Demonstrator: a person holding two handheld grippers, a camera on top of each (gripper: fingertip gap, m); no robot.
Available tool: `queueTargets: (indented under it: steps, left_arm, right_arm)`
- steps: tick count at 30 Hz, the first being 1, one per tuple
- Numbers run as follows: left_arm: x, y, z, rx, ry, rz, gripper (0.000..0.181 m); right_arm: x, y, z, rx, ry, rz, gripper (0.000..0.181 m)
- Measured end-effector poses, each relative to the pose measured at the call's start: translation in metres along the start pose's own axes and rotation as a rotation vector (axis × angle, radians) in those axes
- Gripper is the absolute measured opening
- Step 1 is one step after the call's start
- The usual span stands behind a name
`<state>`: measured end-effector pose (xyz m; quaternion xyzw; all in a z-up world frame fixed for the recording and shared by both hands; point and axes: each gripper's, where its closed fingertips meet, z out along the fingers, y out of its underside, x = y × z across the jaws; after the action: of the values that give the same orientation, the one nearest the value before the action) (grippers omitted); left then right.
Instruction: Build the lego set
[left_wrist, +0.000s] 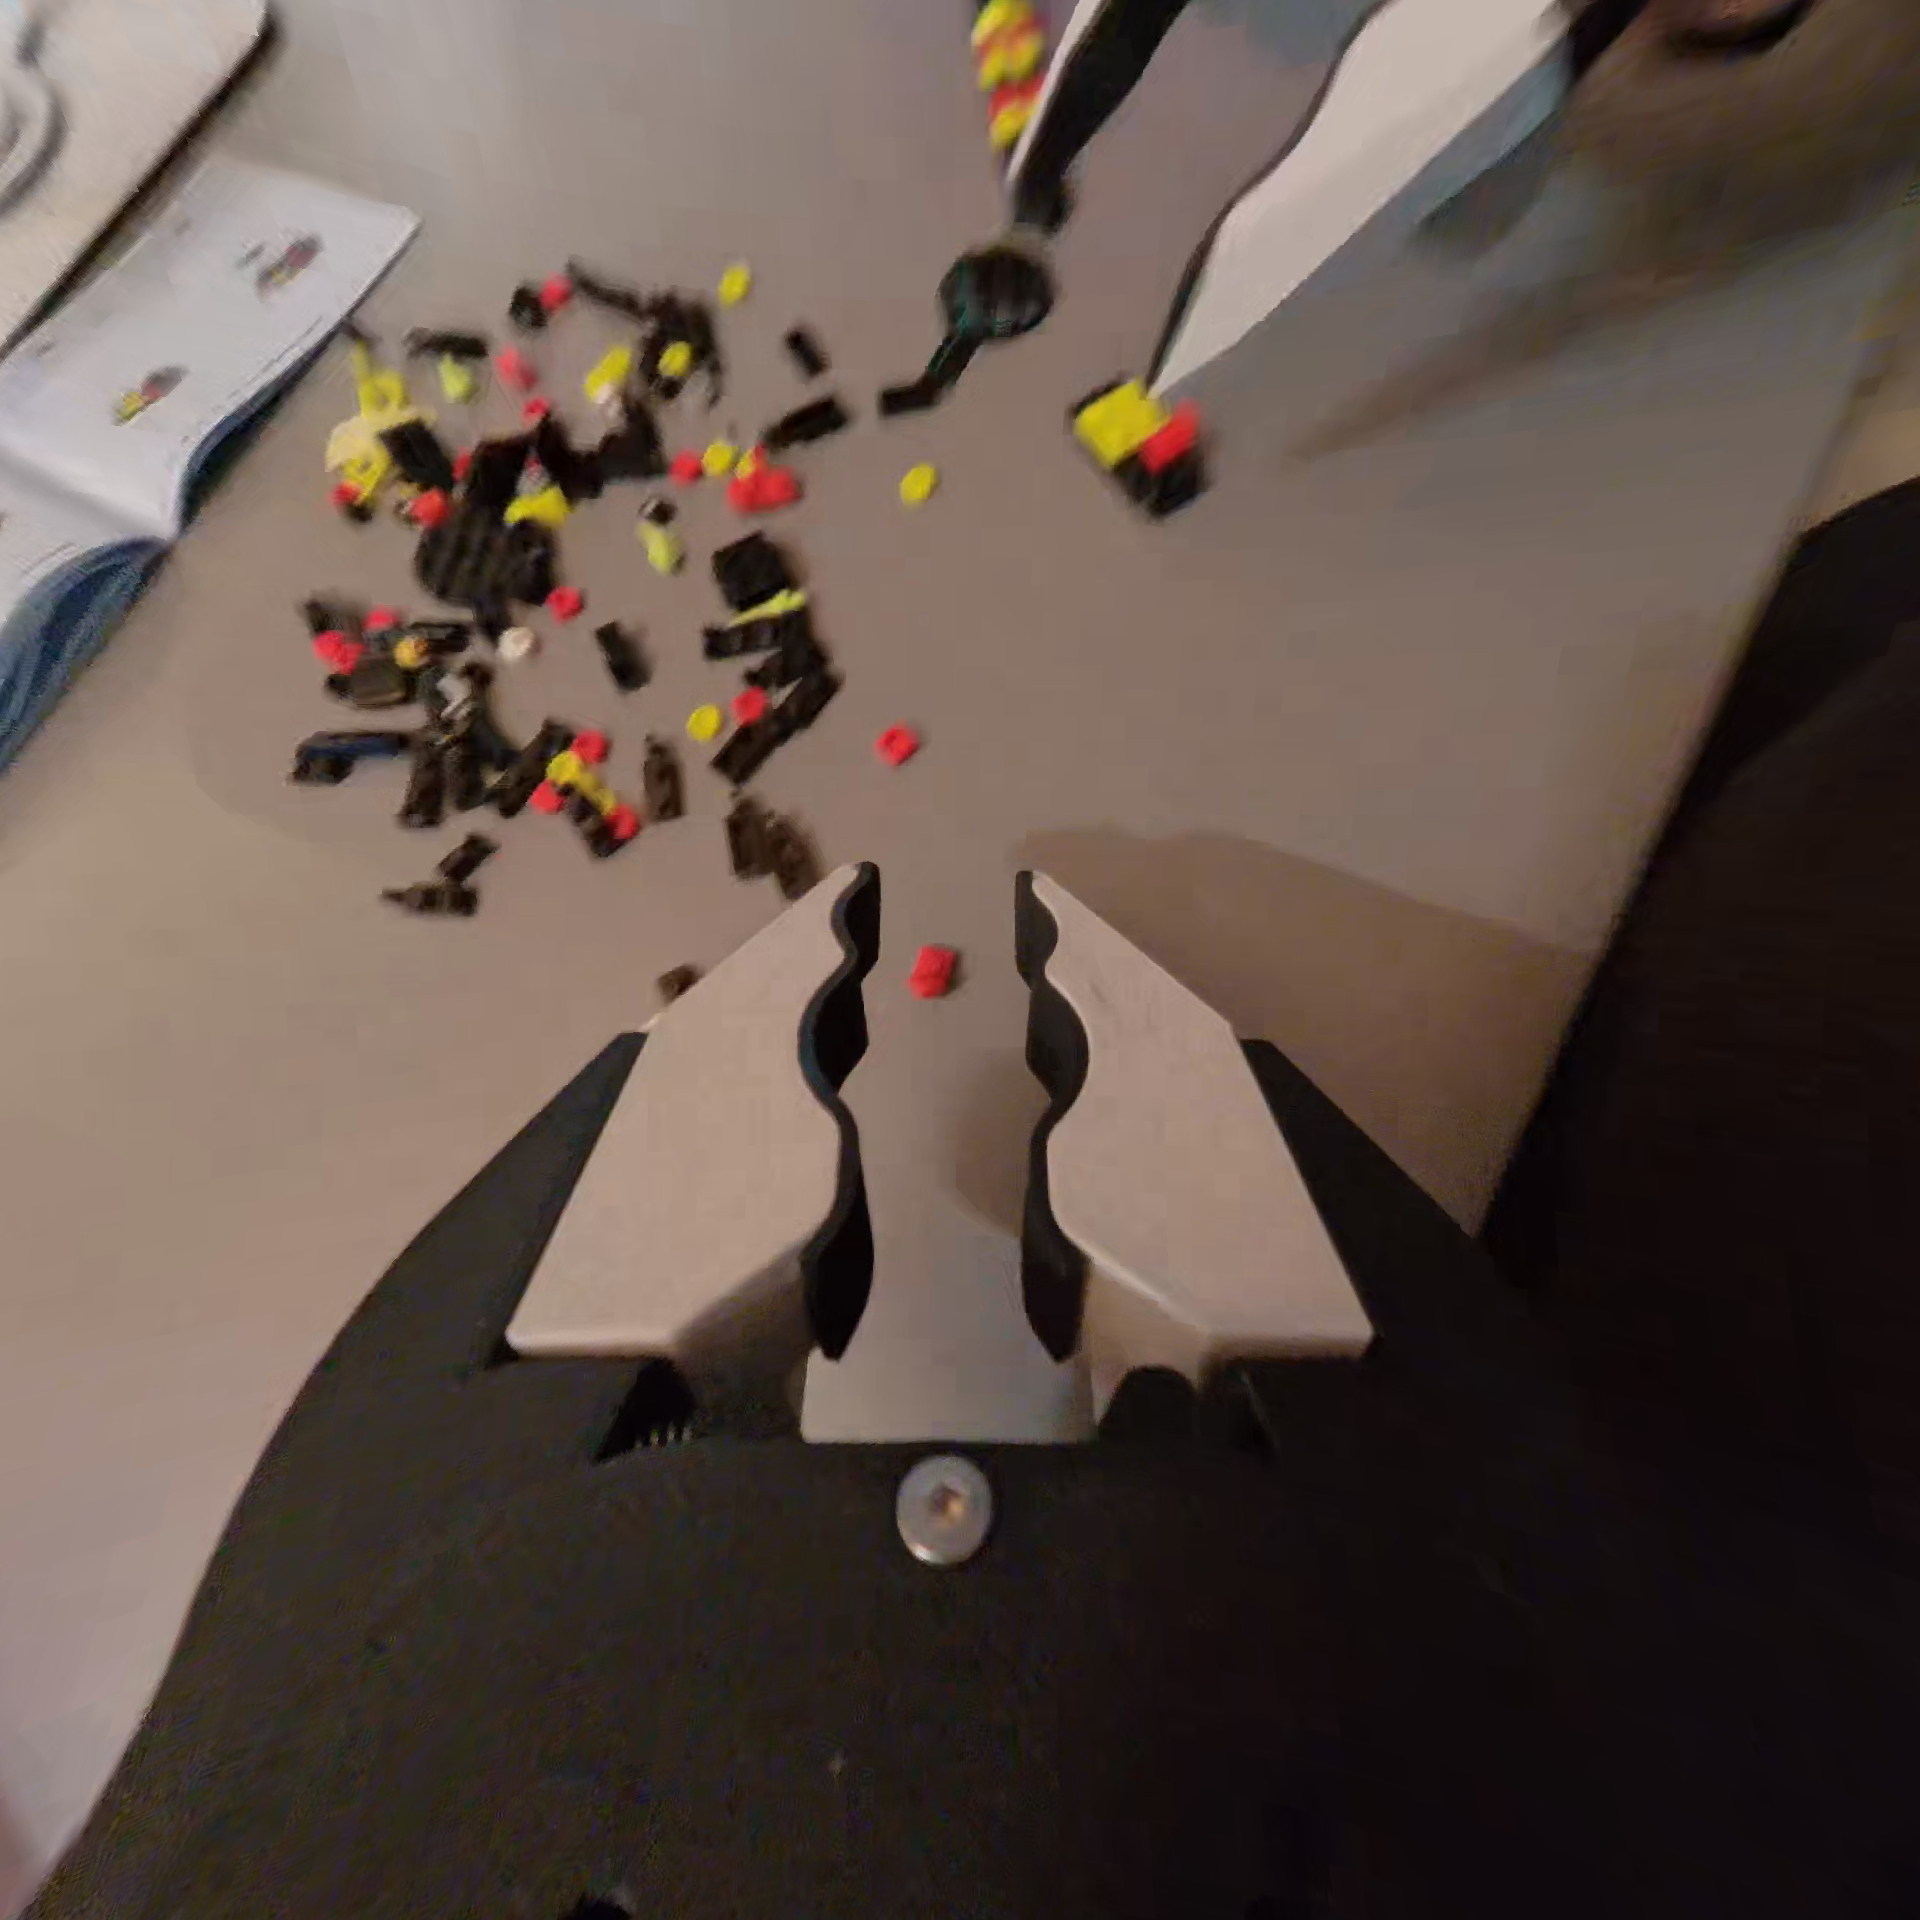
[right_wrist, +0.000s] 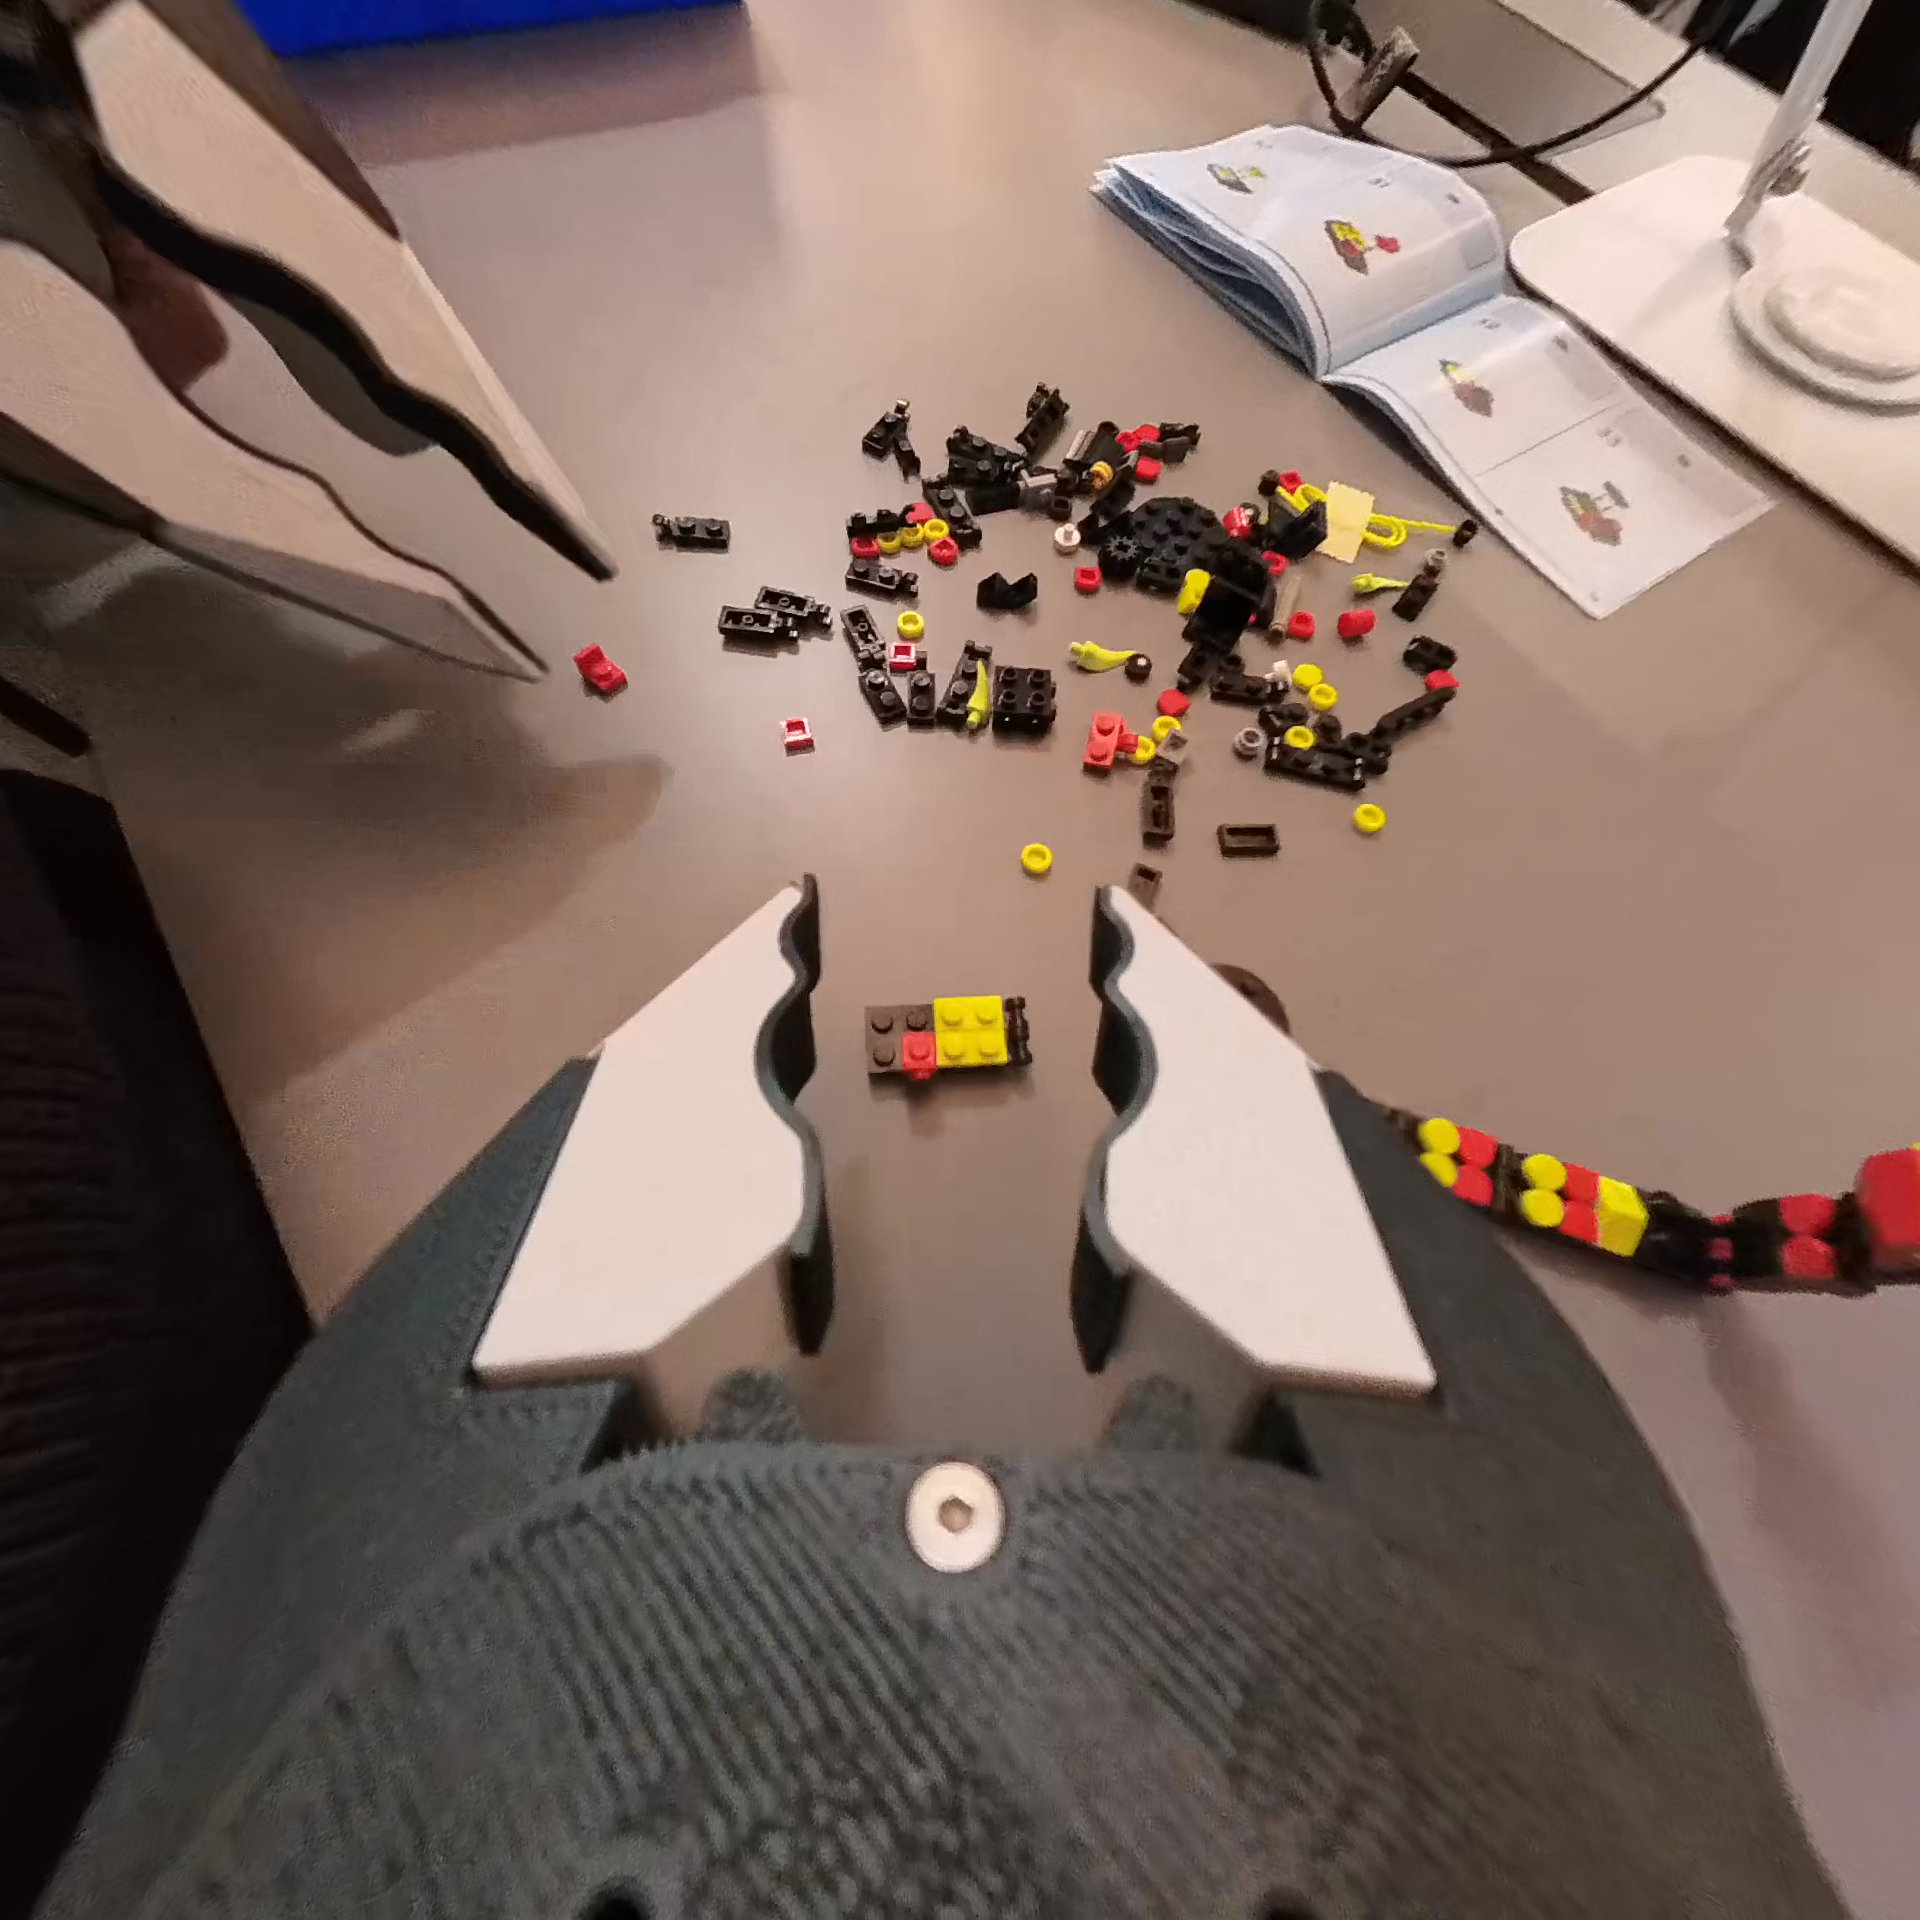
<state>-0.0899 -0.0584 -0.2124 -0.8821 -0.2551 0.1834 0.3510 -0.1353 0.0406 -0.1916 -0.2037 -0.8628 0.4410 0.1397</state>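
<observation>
Hovering low over the table (left_wrist: 1351, 727), left tongs (left_wrist: 945, 883) parted around a loose red brick (left_wrist: 932, 971) at frame centre; right tongs (right_wrist: 954, 899) likewise spread, empty, framing the small black-yellow-red assembly (right_wrist: 948, 1037) mid-frame.

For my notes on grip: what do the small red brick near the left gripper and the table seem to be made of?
Small red brick: likely hard moulded plastic, glossy, with crisp edges. Table: smooth grey-brown top, perhaps laminate; it shows soft reflections, but the material stays uncertain.

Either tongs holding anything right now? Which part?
Nothing held. Left tongs are open over a loose red brick; right tongs are open around the small built piece, touching neither.
</observation>
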Motion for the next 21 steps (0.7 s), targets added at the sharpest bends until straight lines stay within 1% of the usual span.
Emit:
queueTargets:
  steps: [1, 2, 4, 7, 11, 16, 21]
  left_arm:
    - [-0.004, 0.003, 0.003, -0.025, -0.041, 0.015, 0.02]
    - [-0.001, 0.002, 0.005, -0.026, -0.04, 0.02, 0.019]
    - [0.009, 0.0, 0.007, -0.017, 0.017, -0.016, 0.021]
    - [0.015, 0.001, 0.009, -0.021, 0.072, -0.046, 0.024]
    - [0.006, 0.002, 0.009, -0.012, 0.04, -0.025, 0.024]
    - [0.0, 0.002, 0.006, 0.003, 0.059, -0.055, 0.024]
    - [-0.01, 0.008, 0.002, -0.009, 0.056, -0.065, 0.024]
  right_arm:
    - [-0.001, 0.001, 0.001, -0.004, -0.013, 0.037, 0.051]
    - [-0.001, 0.003, 0.003, -0.013, -0.026, 0.074, 0.052]
    - [0.001, 0.01, 0.006, -0.049, -0.029, 0.102, 0.053]
    - [0.008, 0.021, 0.01, -0.111, 0.017, 0.043, 0.055]
    - [0.006, 0.025, 0.013, -0.14, 0.018, -0.014, 0.06]
    - [-0.001, 0.03, 0.017, -0.166, -0.029, -0.021, 0.067]
    - [0.0, 0.037, 0.017, -0.196, -0.03, -0.012, 0.068]
